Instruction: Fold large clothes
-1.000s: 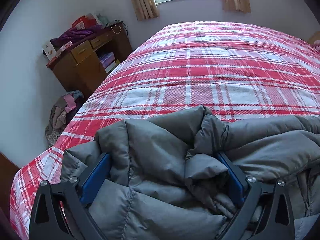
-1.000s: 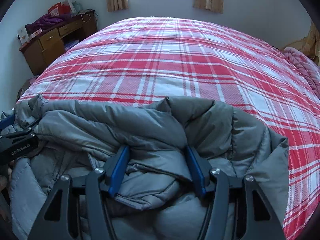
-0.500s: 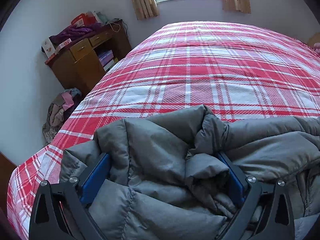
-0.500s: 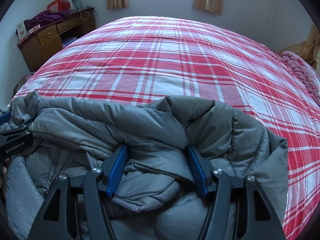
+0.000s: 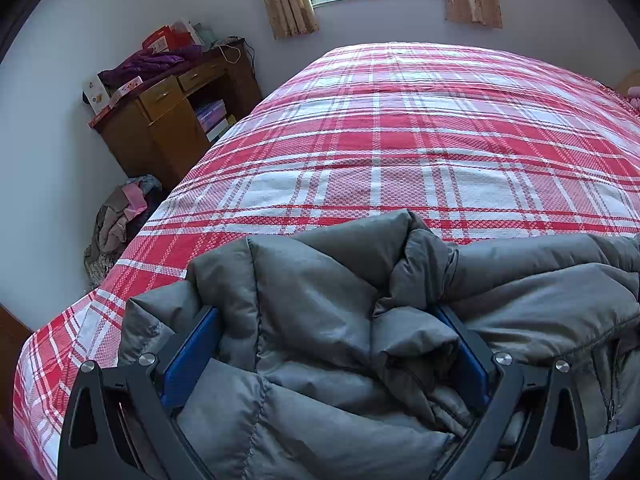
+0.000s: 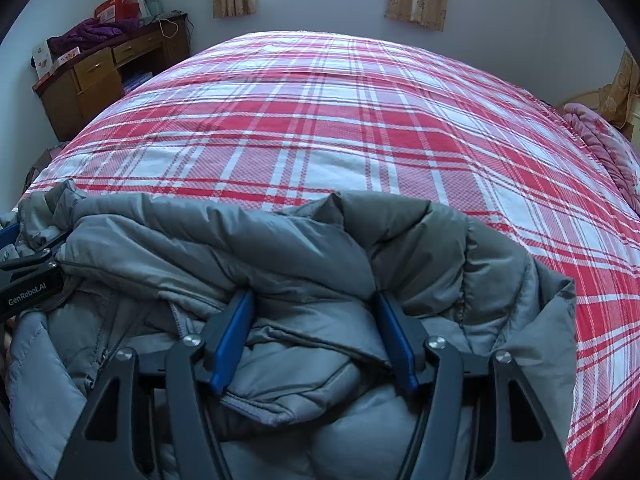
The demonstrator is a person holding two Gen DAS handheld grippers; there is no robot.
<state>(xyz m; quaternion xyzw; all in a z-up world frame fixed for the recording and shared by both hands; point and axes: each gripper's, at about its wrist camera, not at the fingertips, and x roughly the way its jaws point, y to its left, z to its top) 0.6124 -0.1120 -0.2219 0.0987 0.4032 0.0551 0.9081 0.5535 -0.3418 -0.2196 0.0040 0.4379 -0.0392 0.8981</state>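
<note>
Grey puffy jacket (image 5: 328, 320) is bunched in both tools: left tool (image 5: 332, 352) and right tool (image 6: 316, 336) each clamp a fold. Its long axis runs left-right along the bed's (image 6: 320, 120) near edge, open bed beyond.

Couldn't see both tools' fingertips, buried in the grey puffer jacket (image 5: 320, 300), which ran off the bottom edge.

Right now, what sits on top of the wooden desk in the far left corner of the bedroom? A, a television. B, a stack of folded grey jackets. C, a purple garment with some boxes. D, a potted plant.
C: on the wooden desk, a crumpled purple garment lies among red and white boxes; no screen, plant or grey pile is there.
</note>
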